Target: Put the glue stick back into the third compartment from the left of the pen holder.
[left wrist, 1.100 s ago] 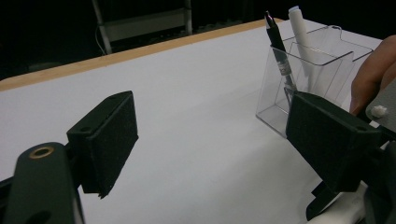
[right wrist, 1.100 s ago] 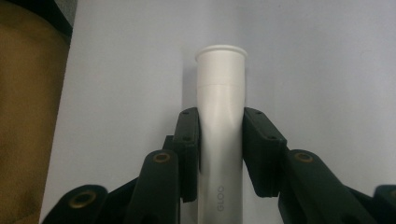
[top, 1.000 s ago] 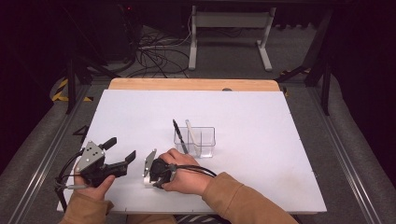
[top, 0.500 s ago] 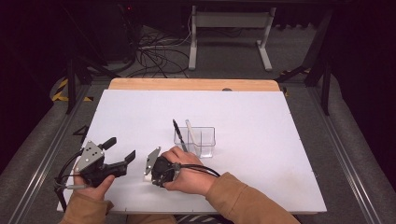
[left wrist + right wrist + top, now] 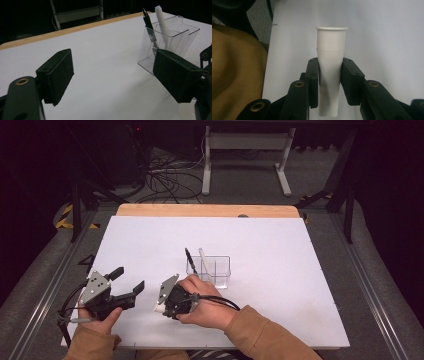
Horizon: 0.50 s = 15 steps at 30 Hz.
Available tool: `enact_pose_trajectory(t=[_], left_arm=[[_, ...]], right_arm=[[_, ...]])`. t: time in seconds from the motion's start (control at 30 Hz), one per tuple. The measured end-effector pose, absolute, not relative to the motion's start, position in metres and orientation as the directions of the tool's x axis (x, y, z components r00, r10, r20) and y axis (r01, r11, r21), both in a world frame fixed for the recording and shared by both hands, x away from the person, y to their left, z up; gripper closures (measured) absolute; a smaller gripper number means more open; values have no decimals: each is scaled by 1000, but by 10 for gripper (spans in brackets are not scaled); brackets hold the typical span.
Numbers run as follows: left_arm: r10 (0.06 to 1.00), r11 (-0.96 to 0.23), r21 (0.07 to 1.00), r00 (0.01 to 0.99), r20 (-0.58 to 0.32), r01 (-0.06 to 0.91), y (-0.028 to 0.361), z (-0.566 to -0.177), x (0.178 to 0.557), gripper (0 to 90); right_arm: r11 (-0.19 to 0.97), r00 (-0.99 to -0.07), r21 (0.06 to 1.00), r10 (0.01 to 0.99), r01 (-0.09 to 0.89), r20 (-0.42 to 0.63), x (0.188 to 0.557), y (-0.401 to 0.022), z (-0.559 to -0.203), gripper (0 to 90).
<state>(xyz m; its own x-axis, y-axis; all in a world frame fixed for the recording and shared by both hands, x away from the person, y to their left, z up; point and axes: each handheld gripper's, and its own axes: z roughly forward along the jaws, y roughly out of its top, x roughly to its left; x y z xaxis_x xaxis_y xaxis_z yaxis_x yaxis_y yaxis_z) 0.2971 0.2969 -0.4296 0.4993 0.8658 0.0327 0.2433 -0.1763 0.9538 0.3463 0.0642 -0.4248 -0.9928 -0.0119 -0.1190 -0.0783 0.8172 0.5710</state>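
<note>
My right gripper [image 5: 330, 65] is shut on a white tube [image 5: 331, 45] with a wider rimmed end; its pads press the tube's narrower part, and the rimmed end points away from the camera. In the high view this gripper [image 5: 165, 301] hangs low over the white table's front, with the tube's end [image 5: 158, 309] poking out below it. To its left my left gripper [image 5: 128, 280] stands open with nothing between its pads [image 5: 58, 75]. A clear plastic holder [image 5: 216, 270] behind the right hand holds a black pen [image 5: 189, 258] and a white pen [image 5: 202, 260], both leaning left.
The white tabletop [image 5: 280, 270] has a wooden strip [image 5: 205, 210] along its far edge. Beyond it are cables and a metal stand's legs [image 5: 245, 150] on a dark floor. A tan sleeve [image 5: 237, 65] shows beside the right gripper.
The right hand has risen slightly with the white tube still gripped. The left gripper has stayed where it was, open.
</note>
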Motion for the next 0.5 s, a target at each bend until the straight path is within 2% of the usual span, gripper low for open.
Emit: enact_pose_trajectory(t=[0.5], left_arm=[[866,-176,953,498,31,247,296,-430,297,178]], right_arm=[[693,-989,720,81,-34,-124,346,33,-397,696]])
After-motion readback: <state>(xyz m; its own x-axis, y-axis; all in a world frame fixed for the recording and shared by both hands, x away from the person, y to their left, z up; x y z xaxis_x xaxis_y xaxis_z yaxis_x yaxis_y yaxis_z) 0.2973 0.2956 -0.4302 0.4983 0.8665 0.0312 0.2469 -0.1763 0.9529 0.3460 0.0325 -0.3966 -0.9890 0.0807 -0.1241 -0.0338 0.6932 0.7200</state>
